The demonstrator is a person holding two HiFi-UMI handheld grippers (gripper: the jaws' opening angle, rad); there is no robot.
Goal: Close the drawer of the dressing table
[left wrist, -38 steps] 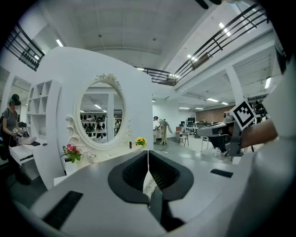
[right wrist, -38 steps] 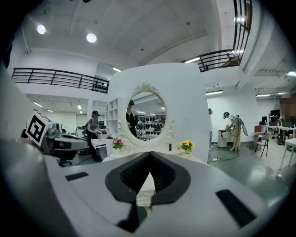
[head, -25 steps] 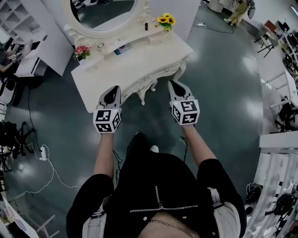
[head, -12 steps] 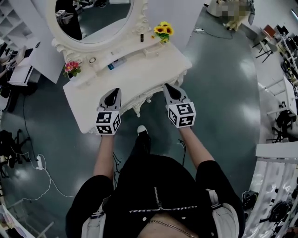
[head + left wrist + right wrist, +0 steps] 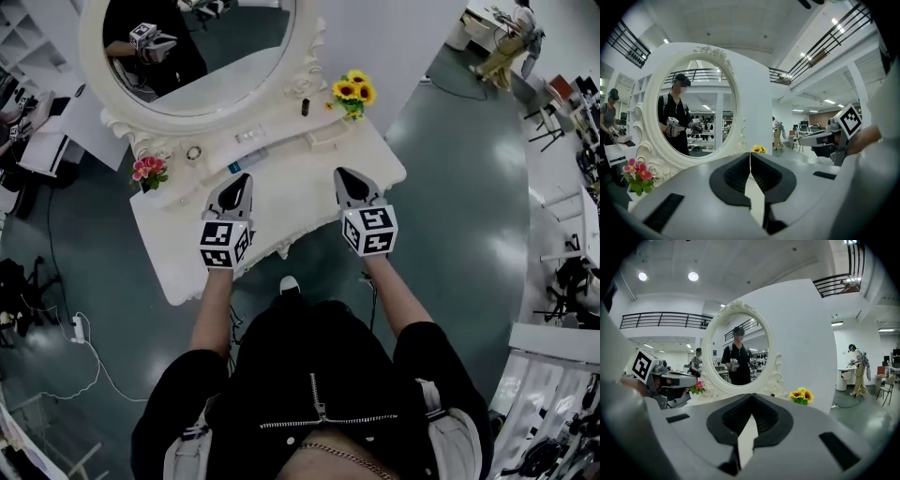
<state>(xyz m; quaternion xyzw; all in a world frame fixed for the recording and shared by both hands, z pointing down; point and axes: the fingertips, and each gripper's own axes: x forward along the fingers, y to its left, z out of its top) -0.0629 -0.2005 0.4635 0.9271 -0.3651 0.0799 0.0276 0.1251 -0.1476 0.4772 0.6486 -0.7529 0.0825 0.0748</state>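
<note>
The white dressing table with its oval mirror stands straight ahead in the head view. Its drawer front is hidden below the top's carved front edge. My left gripper and right gripper are held side by side over the front part of the table top, both shut and holding nothing. In the left gripper view the jaws meet in a thin line in front of the mirror. The right gripper view shows its jaws closed the same way, with the mirror beyond.
Yellow flowers, pink flowers and a small dark bottle sit at the table's back. Cables and a power strip lie on the floor at the left. My shoe is by the table's front. A person stands far right.
Both grippers have moved forward from in front of the table to above its top. The table and mirror have come nearer, and my foot has stepped up to the table.
</note>
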